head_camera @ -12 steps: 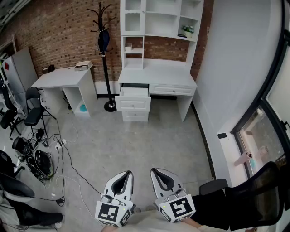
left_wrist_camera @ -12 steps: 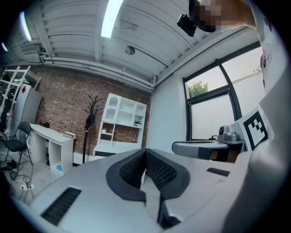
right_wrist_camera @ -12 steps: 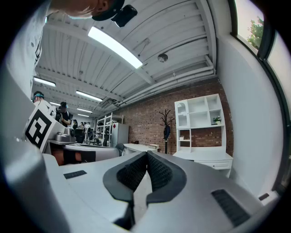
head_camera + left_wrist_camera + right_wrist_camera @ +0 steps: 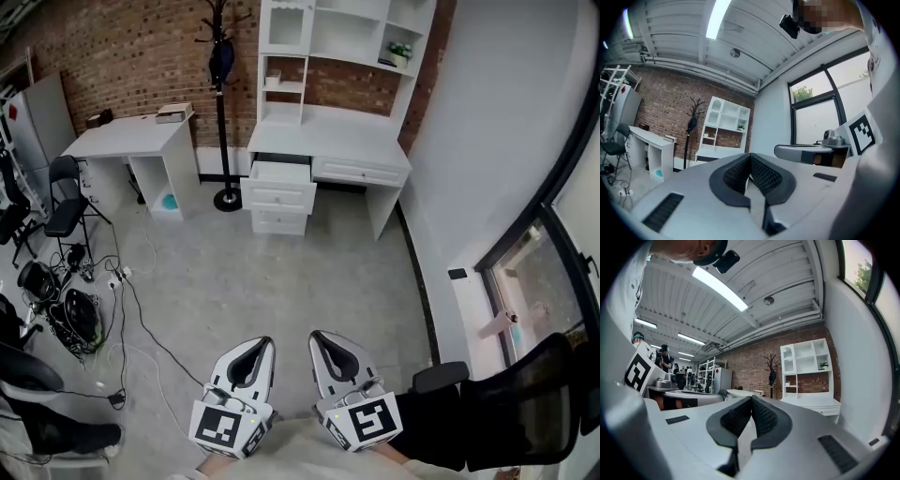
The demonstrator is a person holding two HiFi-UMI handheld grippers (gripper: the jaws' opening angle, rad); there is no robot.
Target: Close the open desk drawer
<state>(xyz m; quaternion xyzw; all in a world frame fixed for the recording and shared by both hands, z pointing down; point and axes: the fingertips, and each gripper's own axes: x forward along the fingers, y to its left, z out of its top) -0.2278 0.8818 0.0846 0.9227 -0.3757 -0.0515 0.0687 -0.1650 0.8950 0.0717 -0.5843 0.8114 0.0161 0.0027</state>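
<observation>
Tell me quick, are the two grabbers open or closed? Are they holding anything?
Left gripper: closed, jaws together, holding nothing.
Right gripper: closed, jaws together, holding nothing.

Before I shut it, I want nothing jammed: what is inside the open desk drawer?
The open drawer shows only a pale, bare-looking inside. Its rear is hidden under the desktop; small items would not show from here.

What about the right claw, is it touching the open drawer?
Apart. The head view shows the right claw low in the picture, with a wide stretch of floor between it and the open drawer.
</observation>
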